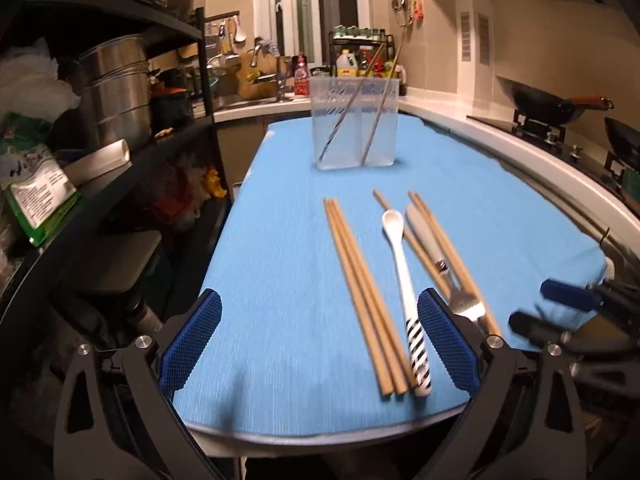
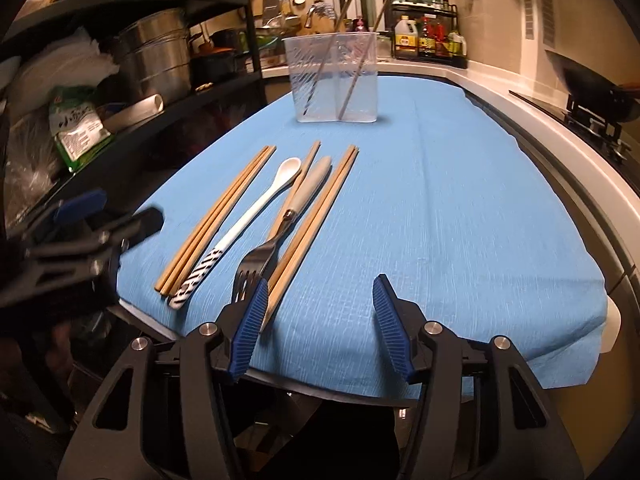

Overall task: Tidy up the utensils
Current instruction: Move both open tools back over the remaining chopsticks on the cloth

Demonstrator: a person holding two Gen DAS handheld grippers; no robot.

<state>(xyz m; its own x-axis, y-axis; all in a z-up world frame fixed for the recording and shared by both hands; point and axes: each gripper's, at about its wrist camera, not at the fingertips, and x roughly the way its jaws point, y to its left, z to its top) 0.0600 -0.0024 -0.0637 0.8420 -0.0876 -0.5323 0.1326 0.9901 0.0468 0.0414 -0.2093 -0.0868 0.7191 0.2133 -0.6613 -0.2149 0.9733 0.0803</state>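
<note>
The right gripper (image 2: 318, 300) stands with its ribbed blue pads apart and nothing between them, hovering over the near edge of the blue cloth (image 2: 460, 200); its left pad sits just beside the tines of the fork (image 2: 256, 256). The left gripper (image 1: 318, 328) is spread wide and empty too, its mesh-textured pads framing the near ends of the three chopsticks (image 1: 360, 280) and the striped handle of the white spoon (image 1: 404, 280). All the loose utensils lie side by side on the cloth, near the viewer and left of centre in the right wrist view. Farther off stands the clear plastic holder (image 2: 336, 80), divided into two compartments, with two thin metal pieces already leaning inside. The chopsticks look light, stiff and slim, likely to roll or splay unless pinched together near the middle. The spoon appears glazed ceramic, smooth, slippery and breakable, so a gentle grip on its straight handle would suit. The fork, dark metal with a pale grey handle, seems heavier; its handle offers the best hold. The woven cloth should give some friction.
</note>
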